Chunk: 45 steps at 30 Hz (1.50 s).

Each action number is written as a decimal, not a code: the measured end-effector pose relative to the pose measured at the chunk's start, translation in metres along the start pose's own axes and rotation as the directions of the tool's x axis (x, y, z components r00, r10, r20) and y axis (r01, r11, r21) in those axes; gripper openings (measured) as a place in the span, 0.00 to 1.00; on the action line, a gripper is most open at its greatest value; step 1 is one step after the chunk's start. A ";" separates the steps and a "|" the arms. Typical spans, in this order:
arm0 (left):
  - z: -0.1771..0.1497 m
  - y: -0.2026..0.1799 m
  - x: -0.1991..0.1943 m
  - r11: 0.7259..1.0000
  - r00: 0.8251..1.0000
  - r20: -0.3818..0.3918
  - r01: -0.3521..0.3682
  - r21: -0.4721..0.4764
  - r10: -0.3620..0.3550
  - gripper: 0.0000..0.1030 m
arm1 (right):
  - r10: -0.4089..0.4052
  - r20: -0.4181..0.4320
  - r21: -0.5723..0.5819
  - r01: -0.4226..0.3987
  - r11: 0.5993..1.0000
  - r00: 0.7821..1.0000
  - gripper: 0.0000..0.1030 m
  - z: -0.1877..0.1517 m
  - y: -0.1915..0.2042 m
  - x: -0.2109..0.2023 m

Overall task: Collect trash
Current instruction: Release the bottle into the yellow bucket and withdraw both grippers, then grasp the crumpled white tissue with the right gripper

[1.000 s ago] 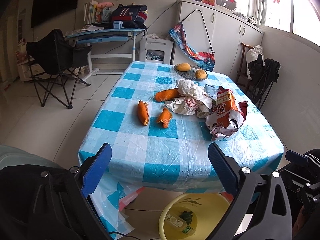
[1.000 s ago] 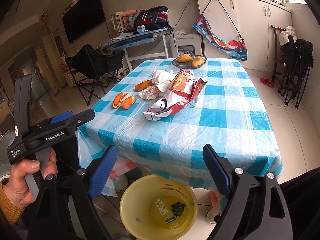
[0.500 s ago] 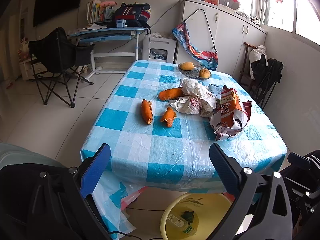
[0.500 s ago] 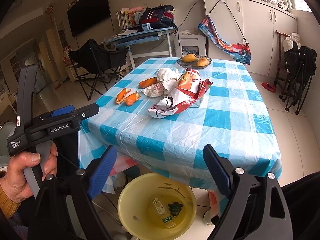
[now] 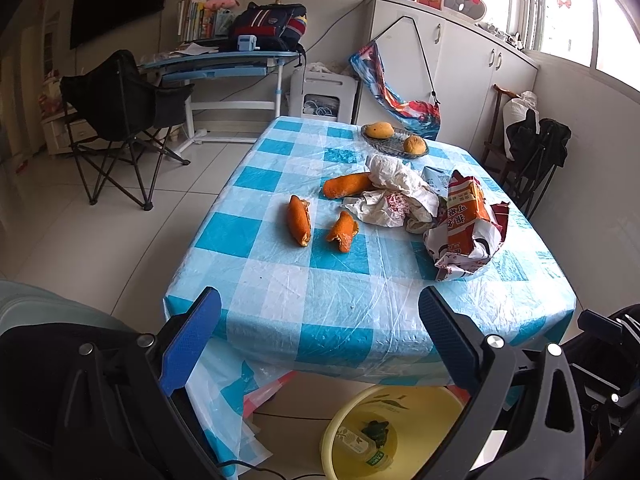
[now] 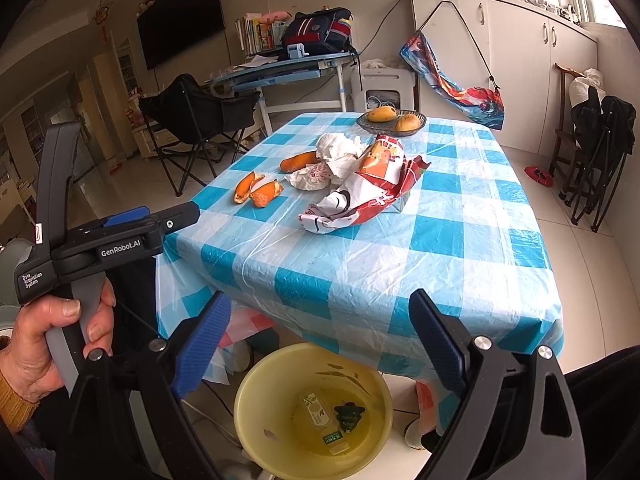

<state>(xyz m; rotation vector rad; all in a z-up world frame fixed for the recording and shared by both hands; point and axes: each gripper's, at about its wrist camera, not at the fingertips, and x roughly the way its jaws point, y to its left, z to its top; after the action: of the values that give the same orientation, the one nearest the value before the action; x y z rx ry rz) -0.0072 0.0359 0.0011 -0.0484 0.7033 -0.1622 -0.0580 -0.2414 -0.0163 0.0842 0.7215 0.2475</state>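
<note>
— On the checked table [image 5: 320, 280], what is lying?
— A snack bag [image 5: 466, 228], crumpled paper [image 5: 396, 196], orange peels [image 5: 299, 220].
— Grippers?
— Left gripper [image 5: 316, 340] and right gripper [image 6: 320, 344] are both hovering spread apart, empty, above the yellow basin [image 6: 256, 392].

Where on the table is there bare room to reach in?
Free: the near strip of the table in front of the orange peels, and its right side beyond the snack bag. Crowded: the middle, where peels, crumpled paper and bag bunch before the fruit bowl.
</note>
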 end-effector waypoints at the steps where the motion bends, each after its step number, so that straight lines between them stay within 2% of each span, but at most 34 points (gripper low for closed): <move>1: 0.000 0.000 0.000 1.000 1.000 0.000 0.000 0.000 0.000 0.93 | 0.000 0.001 0.000 0.000 1.000 1.000 0.85 0.000 0.000 0.000; 8: 0.003 0.003 -0.001 1.000 1.000 0.010 0.007 -0.021 -0.007 0.93 | 0.025 0.016 0.014 -0.025 1.000 1.000 0.85 0.002 -0.002 -0.002; 16: 0.023 0.010 0.001 0.999 0.999 0.035 0.009 -0.054 -0.007 0.93 | 0.062 0.043 0.005 -0.062 0.998 0.997 0.85 0.020 -0.006 0.002; 25: 0.041 0.017 0.027 0.996 1.000 -0.024 -0.012 -0.087 0.010 0.93 | 0.103 0.057 -0.016 -0.102 0.995 0.993 0.85 0.049 -0.011 0.021; 32: 0.060 0.025 0.061 0.989 0.995 -0.084 -0.068 -0.131 0.057 0.93 | 0.156 0.056 -0.091 -0.150 0.984 0.986 0.85 0.079 0.003 0.043; 40: 0.076 0.028 0.092 0.987 0.991 -0.108 -0.095 -0.128 0.082 0.93 | 0.184 -0.015 -0.153 -0.184 0.971 0.983 0.71 0.095 0.023 0.084; 45: 0.076 0.030 0.112 0.987 0.989 -0.133 -0.082 -0.136 0.064 0.93 | 0.111 -0.021 -0.182 -0.113 0.977 0.994 0.65 0.101 0.027 0.106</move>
<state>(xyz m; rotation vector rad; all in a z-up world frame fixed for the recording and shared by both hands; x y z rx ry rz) 0.1301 0.0467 -0.0157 -0.1481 0.8432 -0.0446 0.0804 -0.1879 -0.0046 -0.0512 0.7020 0.4214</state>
